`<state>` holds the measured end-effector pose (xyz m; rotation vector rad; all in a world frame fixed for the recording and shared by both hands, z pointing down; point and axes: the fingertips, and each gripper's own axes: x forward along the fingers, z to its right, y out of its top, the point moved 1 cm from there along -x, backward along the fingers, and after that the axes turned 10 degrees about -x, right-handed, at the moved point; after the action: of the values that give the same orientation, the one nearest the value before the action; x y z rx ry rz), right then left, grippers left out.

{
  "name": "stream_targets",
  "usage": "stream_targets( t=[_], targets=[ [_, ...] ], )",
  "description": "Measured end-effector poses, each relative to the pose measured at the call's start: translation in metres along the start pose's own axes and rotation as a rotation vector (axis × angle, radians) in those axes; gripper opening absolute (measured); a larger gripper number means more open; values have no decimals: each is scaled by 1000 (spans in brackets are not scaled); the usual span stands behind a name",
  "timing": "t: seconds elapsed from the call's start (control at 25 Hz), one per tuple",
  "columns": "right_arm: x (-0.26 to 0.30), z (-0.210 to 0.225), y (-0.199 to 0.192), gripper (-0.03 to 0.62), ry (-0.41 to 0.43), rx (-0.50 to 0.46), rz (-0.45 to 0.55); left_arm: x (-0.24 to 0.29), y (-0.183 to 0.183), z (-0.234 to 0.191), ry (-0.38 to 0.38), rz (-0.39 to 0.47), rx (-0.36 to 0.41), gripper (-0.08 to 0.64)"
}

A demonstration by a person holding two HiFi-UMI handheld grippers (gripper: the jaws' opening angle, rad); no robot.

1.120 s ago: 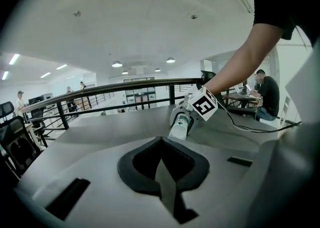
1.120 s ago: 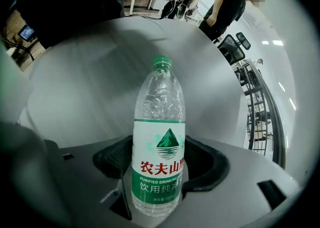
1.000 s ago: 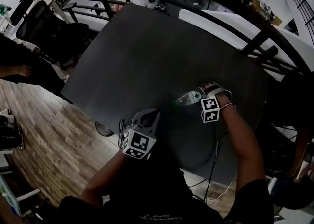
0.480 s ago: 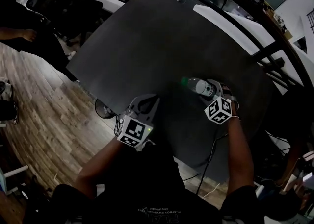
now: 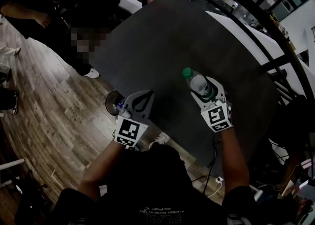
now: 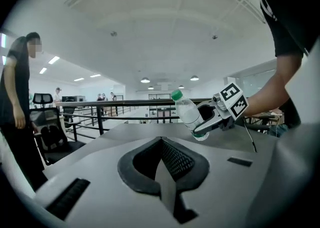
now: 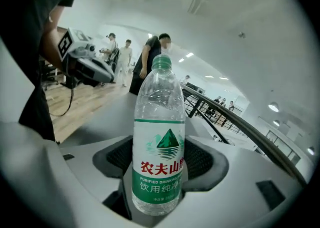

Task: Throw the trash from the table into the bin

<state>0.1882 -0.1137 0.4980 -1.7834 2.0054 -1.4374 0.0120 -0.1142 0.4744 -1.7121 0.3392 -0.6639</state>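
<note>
Bottle (image 5: 198, 83) clamped over the table (image 5: 162, 42)'s near edge
The table edge runs from 9 to 5 o'clock, with open wood floor (image 5: 54, 115) at 8 and a railing (image 5: 256, 19) at 1. The right gripper (image 5: 205, 93) is closed on the bottle's lower half, cap toward 11. The left gripper (image 5: 144, 99), at the bottle's 9, has its jaws together and holds nothing.
</note>
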Motion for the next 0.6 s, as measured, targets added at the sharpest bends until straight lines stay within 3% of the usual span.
stream_targets(
  t=[0.36,0.6],
  targets=[
    [58,-88,128,318,80,212,229,-95,-17,-81,168,50,-56,23],
    [90,-146,207,318,184,249,354,-167,-21,-126,314,83,-85,23]
  ],
)
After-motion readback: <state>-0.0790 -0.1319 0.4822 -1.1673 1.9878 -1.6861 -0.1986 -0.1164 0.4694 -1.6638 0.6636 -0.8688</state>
